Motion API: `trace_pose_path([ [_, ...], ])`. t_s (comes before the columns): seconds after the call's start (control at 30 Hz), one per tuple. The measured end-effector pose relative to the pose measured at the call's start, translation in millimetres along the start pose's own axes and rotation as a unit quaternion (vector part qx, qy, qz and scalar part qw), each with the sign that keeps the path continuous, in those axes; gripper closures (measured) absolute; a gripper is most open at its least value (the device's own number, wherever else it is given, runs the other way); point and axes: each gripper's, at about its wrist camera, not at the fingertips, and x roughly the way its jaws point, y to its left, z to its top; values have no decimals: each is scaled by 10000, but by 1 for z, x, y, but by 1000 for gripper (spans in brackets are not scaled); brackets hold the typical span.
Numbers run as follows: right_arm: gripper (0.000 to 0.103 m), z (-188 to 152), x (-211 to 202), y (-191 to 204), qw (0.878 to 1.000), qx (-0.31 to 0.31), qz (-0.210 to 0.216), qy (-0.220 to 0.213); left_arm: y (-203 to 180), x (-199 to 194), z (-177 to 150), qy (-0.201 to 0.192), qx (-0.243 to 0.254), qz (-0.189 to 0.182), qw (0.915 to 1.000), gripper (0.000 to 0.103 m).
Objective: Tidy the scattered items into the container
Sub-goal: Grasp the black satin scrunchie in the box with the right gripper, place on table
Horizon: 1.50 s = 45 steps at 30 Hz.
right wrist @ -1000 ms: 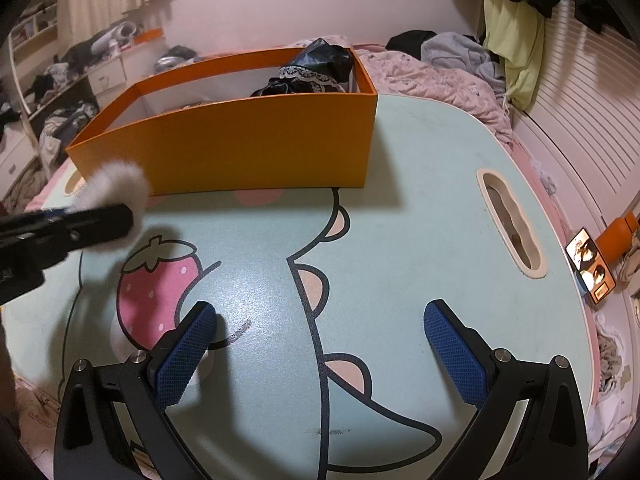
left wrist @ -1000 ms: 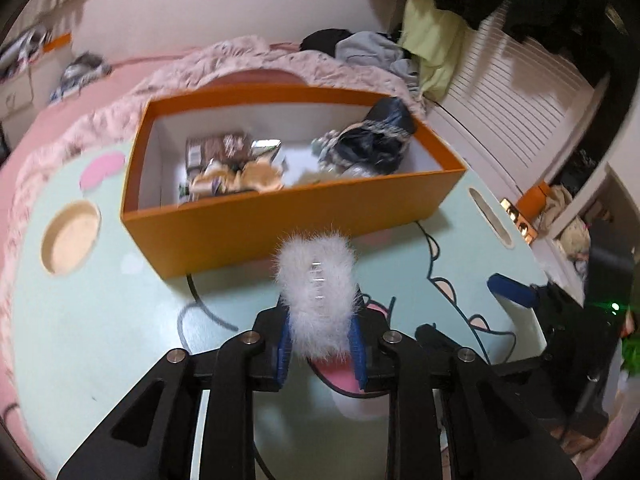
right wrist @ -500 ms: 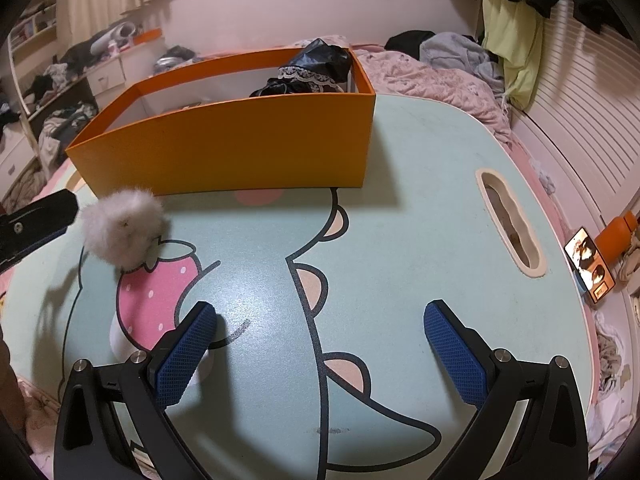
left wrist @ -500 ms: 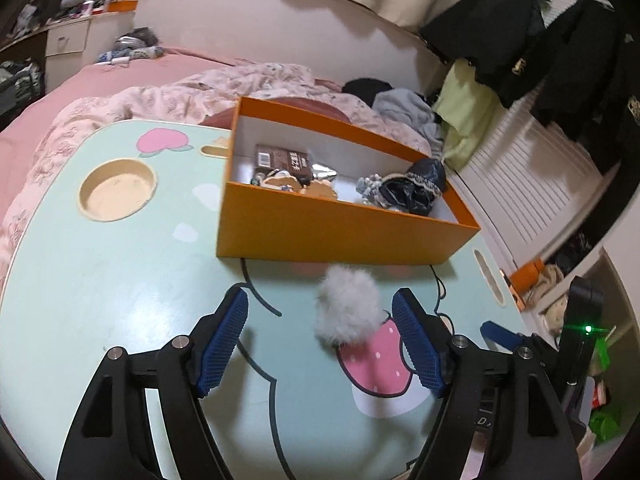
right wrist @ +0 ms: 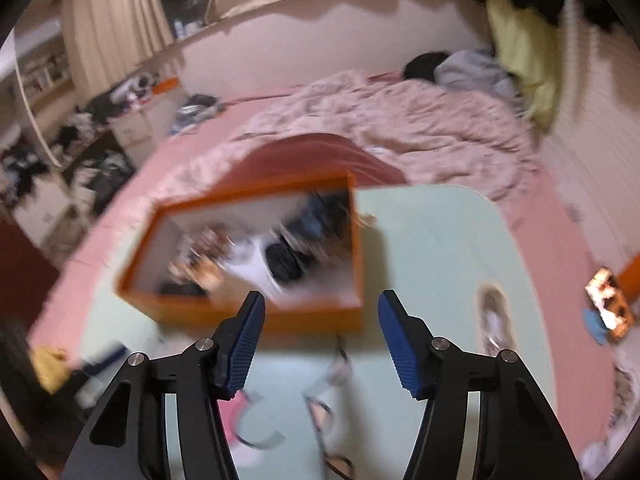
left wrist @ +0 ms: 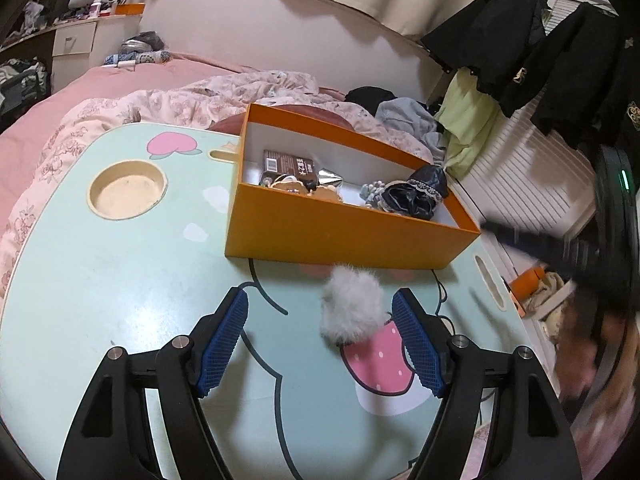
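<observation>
A white fluffy pompom (left wrist: 352,306) lies on the mint-green cartoon table (left wrist: 120,280), just in front of the orange box (left wrist: 340,236). My left gripper (left wrist: 324,340) is open and empty, its blue pads on either side of the pompom, which sits nearer the right pad. The box holds a dark packet (left wrist: 288,164), small toys and a black lacy bundle (left wrist: 416,196). My right gripper (right wrist: 320,336) is open and empty, raised above the table and facing the box (right wrist: 248,312); its view is blurred by motion.
A round cup recess (left wrist: 128,190) lies at the table's left and a slot (left wrist: 490,280) at its right. A pink bed with rumpled quilt (left wrist: 180,96) lies behind the table. The right gripper's dark body (left wrist: 568,256) shows blurred at the right.
My left gripper let go of the pompom, opened and drew back; the pompom now rests on the table. My right gripper has swung up fast and now looks down into the box.
</observation>
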Motion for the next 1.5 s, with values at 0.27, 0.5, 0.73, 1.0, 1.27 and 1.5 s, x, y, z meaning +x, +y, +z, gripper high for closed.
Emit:
trace_pose_path([
  [0.27,44,40,51,19,9962,572,87,652,2,-4,-2,-80,-25,-69,9999,28],
  [0.5,65,48,95,23,9922,661,-606,868,8,-5,-4,-103,-165,-157,9997,28],
  [0.73,72,44,45,29,9989,419,-59,198,10,-5,-6,-89,-235,-184,9995,28],
  [1.0,70,-15,-19,14,9986,305,431,-72,8,-2,-8,-8,-214,-129,9997,28],
  [1.27,60,-99,24,5,9987,255,277,332,6,0,-8,54,-176,-57,9998,28],
  [1.5,7,-115,-6,21,9977,-232,-298,-568,5,3,-9,103,-126,66,9998,28],
])
